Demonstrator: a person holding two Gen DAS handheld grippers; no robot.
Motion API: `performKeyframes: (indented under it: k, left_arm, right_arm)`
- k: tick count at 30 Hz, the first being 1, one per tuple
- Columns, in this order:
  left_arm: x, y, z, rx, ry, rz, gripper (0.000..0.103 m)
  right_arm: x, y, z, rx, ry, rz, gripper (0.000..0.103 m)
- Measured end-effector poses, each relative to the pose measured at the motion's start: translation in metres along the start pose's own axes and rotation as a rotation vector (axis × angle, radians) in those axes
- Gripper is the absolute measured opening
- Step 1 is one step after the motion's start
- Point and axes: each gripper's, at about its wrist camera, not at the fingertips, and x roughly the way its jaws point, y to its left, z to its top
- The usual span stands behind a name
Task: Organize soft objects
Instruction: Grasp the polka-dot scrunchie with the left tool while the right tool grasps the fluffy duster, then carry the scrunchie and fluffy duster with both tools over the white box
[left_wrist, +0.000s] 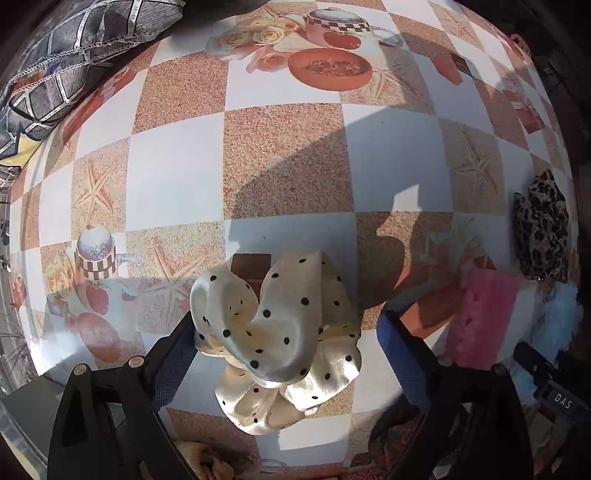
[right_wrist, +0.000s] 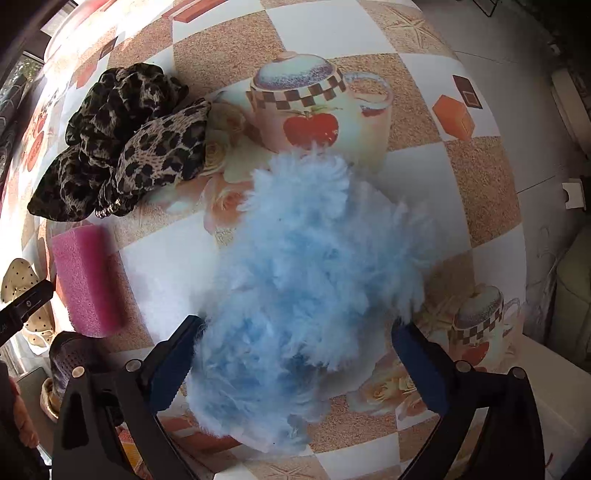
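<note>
Soft objects lie scattered on the table (left_wrist: 173, 155), and each tool has one between its fingers. The left gripper (left_wrist: 288, 332) stands spread, its blue pads either side of the cream scrunchie (left_wrist: 280, 332); the left pad touches the fabric, the right pad stands apart from it, so nothing is clamped. The right gripper (right_wrist: 295, 347) is likewise spread around the blue fluffy thing (right_wrist: 314, 258), whose fuzz brushes both pads; whether it is pinched at all I cannot tell, though the fingers look wide apart.

To close well, I would centre each gripper so that both pads meet the bulk at once, then squeeze slowly, because these things give way and slide out of a light pinch. The scrunchie is best taken across its thickest bunched fold.

The scrunchie is satin, glossy, with black dots and loose rounded folds. The fluffy thing is pale blue, feathery, with no firm edge. Ahead and left of the right gripper lies the leopard scrunchie (right_wrist: 118, 147), thin and crumpled, and just below it the pink sponge (right_wrist: 85, 280), a porous block. A grey patterned cushion (left_wrist: 74, 55) sits far ahead and left of the left gripper.
</note>
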Motion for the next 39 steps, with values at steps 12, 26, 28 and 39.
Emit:
performKeyframes:
  k: [12, 26, 28, 39]
  left_arm:
    - [-0.058, -0.006, -0.027, 0.074, -0.111, 0.013, 0.022]
    - [-0.132, 0.002, -0.147, 0.146, -0.2, -0.06, 0.022]
    - [-0.133, 0.0, -0.162, 0.172, -0.206, -0.07, 0.022]
    - [-0.161, 0.013, -0.24, 0.233, -0.244, -0.099, 0.022]
  right_arm:
    - [-0.033, -0.022, -0.012, -0.021, -0.076, 0.09, 0.03]
    - [-0.094, -0.033, -0.094, 0.003, -0.137, 0.192, 0.03]
    - [-0.103, -0.027, -0.113, 0.001, -0.147, 0.197, 0.03]
    - [-0.149, 0.028, -0.188, -0.093, -0.208, 0.229, 0.03]
